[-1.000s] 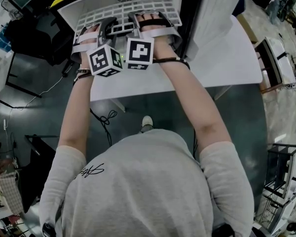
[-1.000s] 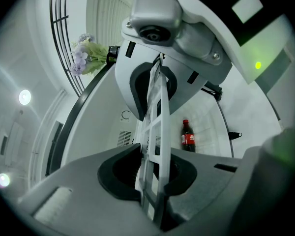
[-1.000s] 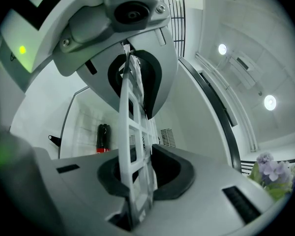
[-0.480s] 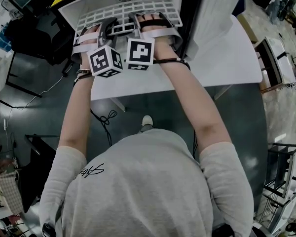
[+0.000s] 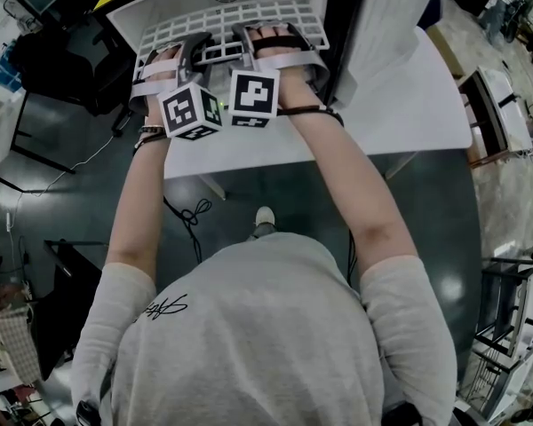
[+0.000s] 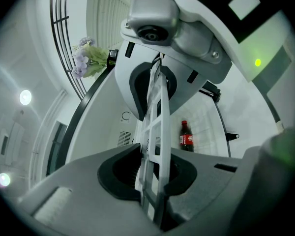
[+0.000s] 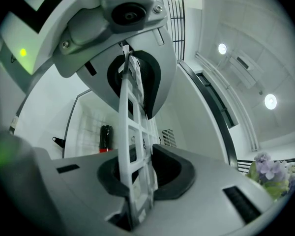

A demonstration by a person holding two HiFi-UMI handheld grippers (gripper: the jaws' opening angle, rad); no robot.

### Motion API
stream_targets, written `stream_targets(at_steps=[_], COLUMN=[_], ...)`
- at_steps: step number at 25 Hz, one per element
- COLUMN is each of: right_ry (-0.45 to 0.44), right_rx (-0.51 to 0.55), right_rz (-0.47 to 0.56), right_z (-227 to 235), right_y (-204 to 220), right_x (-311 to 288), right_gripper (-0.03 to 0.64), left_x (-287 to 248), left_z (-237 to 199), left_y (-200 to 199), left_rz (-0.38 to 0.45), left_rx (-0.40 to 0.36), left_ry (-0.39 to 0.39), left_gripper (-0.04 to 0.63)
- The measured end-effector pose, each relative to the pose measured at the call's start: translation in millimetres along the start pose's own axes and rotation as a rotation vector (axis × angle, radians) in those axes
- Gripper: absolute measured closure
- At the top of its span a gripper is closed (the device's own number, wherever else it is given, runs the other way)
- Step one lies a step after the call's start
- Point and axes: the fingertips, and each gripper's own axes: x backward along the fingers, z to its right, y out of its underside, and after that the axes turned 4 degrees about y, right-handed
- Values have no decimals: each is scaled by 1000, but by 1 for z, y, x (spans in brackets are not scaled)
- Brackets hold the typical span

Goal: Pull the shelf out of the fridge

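Your left gripper (image 6: 151,127) and right gripper (image 7: 135,129) are both closed on the front edge of the shelf (image 5: 249,11). It is a flat white plastic grid with square openings, and its thin ribs are pressed between dark curved pads. The shelf lies inside the open white fridge (image 5: 129,18), with the grippers side by side.

Grey short-sleeved shirt (image 5: 249,327), black script (image 5: 164,306); white straps (image 5: 289,59); black-white marker cubes (image 5: 189,109); dark wristbands (image 5: 149,131).
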Motion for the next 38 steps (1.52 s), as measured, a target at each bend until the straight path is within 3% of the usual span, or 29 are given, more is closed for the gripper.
stream_targets(at_steps=[38], right_ry=[4], right_rx=[1], right_rz=[18], right_z=[-4], right_y=[-4], right_x=[14], right_gripper=[575], left_x=[13], left_z=[6], left_y=[-3], left_rz=[-6], left_rx=[4], left_ry=[-11], left_gripper=[551])
